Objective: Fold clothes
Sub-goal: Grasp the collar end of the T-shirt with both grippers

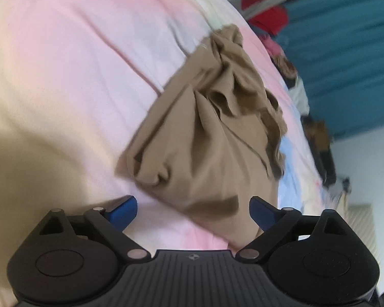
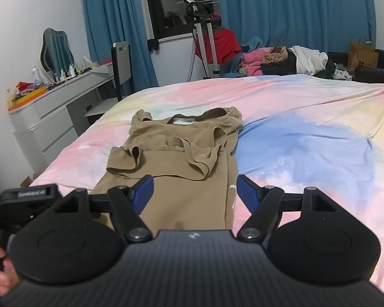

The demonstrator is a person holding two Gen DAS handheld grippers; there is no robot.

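Note:
A tan garment (image 2: 181,158) lies on the pastel bed cover (image 2: 307,138), its sides folded in to a long strip with the collar and label at the far end. In the left wrist view the same tan garment (image 1: 204,133) looks rumpled and the frame is blurred. My left gripper (image 1: 193,211) is open and empty, hovering just before the garment's near edge. My right gripper (image 2: 195,192) is open and empty, over the garment's near end. Part of the left gripper body (image 2: 33,194) shows at the left of the right wrist view.
A pile of clothes (image 2: 281,60) lies at the bed's far edge. A grey dresser (image 2: 51,107) with bottles stands left of the bed, next to a chair (image 2: 121,61). Blue curtains (image 2: 294,7), a garment steamer stand (image 2: 204,38) and a paper bag (image 2: 362,56) are behind.

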